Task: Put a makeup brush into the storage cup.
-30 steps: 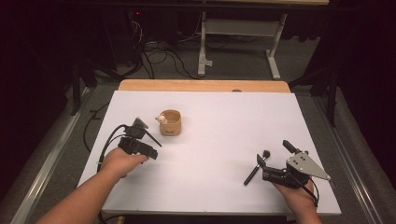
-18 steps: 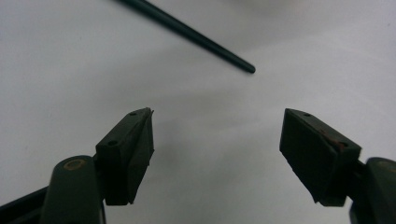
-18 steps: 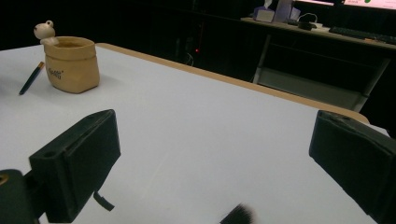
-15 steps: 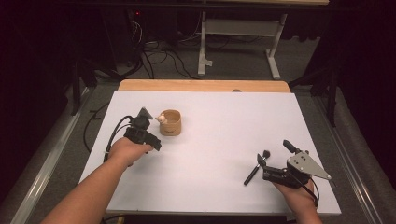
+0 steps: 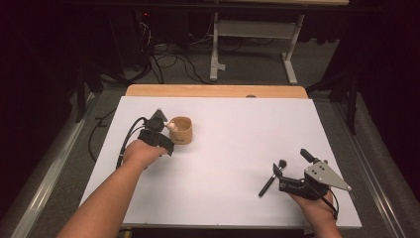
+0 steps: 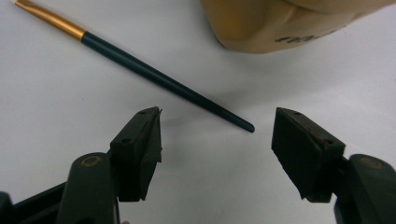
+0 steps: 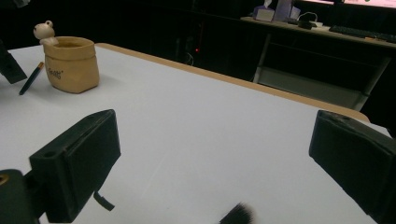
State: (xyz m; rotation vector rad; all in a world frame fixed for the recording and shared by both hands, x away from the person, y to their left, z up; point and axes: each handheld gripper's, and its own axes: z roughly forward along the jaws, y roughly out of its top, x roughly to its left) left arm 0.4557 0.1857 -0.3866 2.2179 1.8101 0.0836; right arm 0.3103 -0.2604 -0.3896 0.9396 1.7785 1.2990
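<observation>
Brush (image 6: 140, 70) lies flat on the white table (image 5: 237, 139), just left of the pot (image 5: 181, 130): dark slim handle, gold ferrule toward the far end, handle tip pointing at your left gripper (image 6: 217, 140). The tip lies just ahead of the gap between the jaws, slightly right of centre, clear of both pads. In the right gripper view the brush (image 7: 31, 78) lies beside the pot (image 7: 72, 65), near it; touching or not, can't tell.

Left gripper (image 5: 159, 125): jaws partly open and they have just been closing, with nothing between them yet. You hold it low and angled down at the table, presumably so the pads can come down either side of the thin handle. The handle runs diagonally across the jaw line, so a pinch here would catch only the very end; I judge a little more advance, or a turn of the wrist, would help.

The pot stands upright, tan, with a small bear figure (image 5: 171, 126) on its rim, close to the left gripper. It crowds the far side of the brush and looks easy to nudge.

Right gripper (image 5: 292, 171): resting at the near right of the table, well apart from the pot, jaws wide open and holding nothing. A second, dark brush (image 5: 270, 179) lies just beside it; its bristle end (image 7: 237, 214) shows near the jaws. It's out of the left hand's way.

Beyond the table: cables and a desk frame (image 5: 252, 47) on the floor, no obstacle.
</observation>
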